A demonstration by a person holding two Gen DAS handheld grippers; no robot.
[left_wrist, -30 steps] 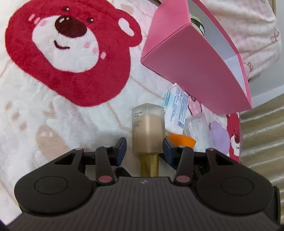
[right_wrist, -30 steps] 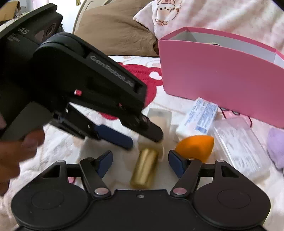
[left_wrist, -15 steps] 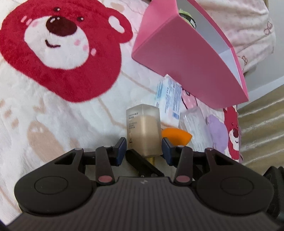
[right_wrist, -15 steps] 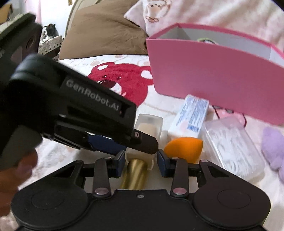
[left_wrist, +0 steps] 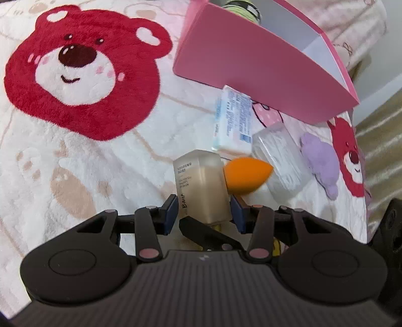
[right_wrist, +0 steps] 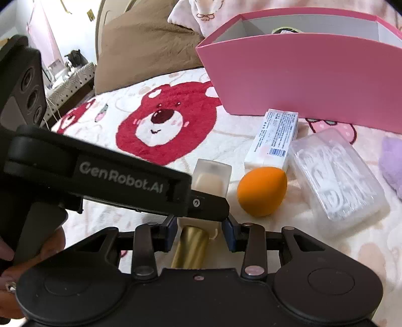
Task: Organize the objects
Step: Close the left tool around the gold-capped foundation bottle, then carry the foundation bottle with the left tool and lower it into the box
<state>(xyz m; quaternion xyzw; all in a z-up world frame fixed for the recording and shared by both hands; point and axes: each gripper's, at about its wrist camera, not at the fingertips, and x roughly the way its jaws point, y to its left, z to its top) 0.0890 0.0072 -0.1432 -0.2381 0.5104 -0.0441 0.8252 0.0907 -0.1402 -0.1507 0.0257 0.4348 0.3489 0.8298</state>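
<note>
A foundation bottle (left_wrist: 201,186) with a frosted body and a gold cap (right_wrist: 192,246) is held off the blanket. My left gripper (left_wrist: 203,213) is shut on the bottle's body. My right gripper (right_wrist: 199,234) is shut on its gold cap end; the left gripper's body crosses in front of the bottle (right_wrist: 211,178) in the right wrist view. An orange makeup sponge (right_wrist: 262,192) lies just right of the bottle. The open pink box (right_wrist: 301,73) stands behind, with a dark-lidded jar (left_wrist: 241,7) partly visible inside.
A white and blue packet (right_wrist: 275,140) and a clear plastic case of white items (right_wrist: 336,176) lie in front of the box. A purple plush (left_wrist: 319,161) sits at the right. All rest on a red bear blanket (left_wrist: 75,75). A brown pillow (right_wrist: 140,42) lies behind.
My right gripper closed on the gold cap. Both grippers lifted the bottle off the blanket and the view rose, bringing the box opening into sight.
</note>
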